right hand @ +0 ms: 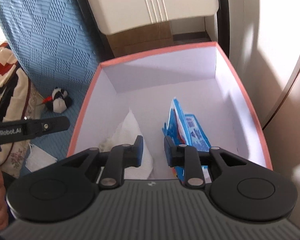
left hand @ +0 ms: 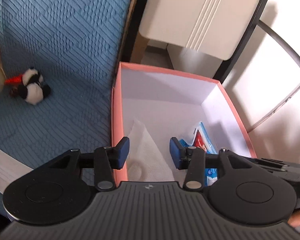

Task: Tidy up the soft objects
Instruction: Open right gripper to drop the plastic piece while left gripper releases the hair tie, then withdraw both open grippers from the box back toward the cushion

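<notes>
A pink box [left hand: 116, 108] with a white inside stands beside a blue textured cover [left hand: 60, 40]. In it lie a white folded cloth [left hand: 150, 152] and a blue and red packet [left hand: 202, 142]. A small panda plush [left hand: 32, 87] lies on the blue cover to the left of the box. My left gripper [left hand: 149, 153] is open and empty above the box's near left edge. My right gripper [right hand: 153, 151] is open and empty above the box [right hand: 86, 104], between the cloth [right hand: 128, 132] and the packet [right hand: 188, 132]. The panda [right hand: 59, 100] shows there too.
A white cabinet [left hand: 200, 14] stands behind the box. A patterned red and white fabric heap [right hand: 8, 92] lies left of the blue cover [right hand: 40, 40]. A white paper piece [right hand: 40, 160] lies near the box's left side. A white wall [right hand: 280, 60] is at right.
</notes>
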### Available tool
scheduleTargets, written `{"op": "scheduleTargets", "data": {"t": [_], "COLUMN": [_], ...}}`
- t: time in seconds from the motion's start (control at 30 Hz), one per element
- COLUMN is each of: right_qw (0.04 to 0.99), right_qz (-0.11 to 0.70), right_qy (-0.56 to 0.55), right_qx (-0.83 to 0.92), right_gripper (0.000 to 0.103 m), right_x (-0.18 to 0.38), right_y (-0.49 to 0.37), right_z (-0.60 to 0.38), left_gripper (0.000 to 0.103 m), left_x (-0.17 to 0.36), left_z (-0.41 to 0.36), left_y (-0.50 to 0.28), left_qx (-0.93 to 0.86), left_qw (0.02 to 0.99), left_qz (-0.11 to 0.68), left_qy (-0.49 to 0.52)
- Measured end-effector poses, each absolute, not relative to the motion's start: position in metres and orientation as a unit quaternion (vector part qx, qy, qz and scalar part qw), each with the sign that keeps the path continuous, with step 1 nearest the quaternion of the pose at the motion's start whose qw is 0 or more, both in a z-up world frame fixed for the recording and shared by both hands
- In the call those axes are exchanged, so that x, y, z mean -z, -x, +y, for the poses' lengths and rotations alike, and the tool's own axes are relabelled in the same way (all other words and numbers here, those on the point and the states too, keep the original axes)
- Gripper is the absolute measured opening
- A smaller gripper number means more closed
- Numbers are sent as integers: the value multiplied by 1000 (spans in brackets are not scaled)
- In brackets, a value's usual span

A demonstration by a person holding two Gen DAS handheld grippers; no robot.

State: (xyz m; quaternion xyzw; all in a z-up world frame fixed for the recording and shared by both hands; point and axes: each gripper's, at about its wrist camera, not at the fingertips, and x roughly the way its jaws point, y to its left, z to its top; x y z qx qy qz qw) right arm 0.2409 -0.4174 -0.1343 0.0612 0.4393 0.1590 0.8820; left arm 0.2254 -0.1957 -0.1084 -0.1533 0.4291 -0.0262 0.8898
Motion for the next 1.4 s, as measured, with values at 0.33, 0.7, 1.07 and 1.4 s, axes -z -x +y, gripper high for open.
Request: {"op": "scheduleTargets", "data": {"t": [0.33, 0.7, 1.07, 1.4], "right_qw": [906, 916, 913, 896], "right_qz": [386, 348, 330, 352], "right_qy": [-56, -34, -18, -8], "right_qx": [-165, -198, -238, -270], "right_gripper": [27, 27, 27, 27], "right_x": [85, 58, 66, 91], "right_y": [-223, -192, -164, -155], "right_z": [-401, -352, -307, -266], "left_gripper": [50, 50, 51, 51], "left_x": [60, 23, 30, 47], "left_z": [-173, -135, -91, -59], "left_y": [-193, -154, -128, -119], "left_qx": [30, 26, -10, -45], "left_qw": [916, 936, 943, 943], "left_qz": [376, 323, 304, 305], "left_qy": [135, 137, 138, 127]}}
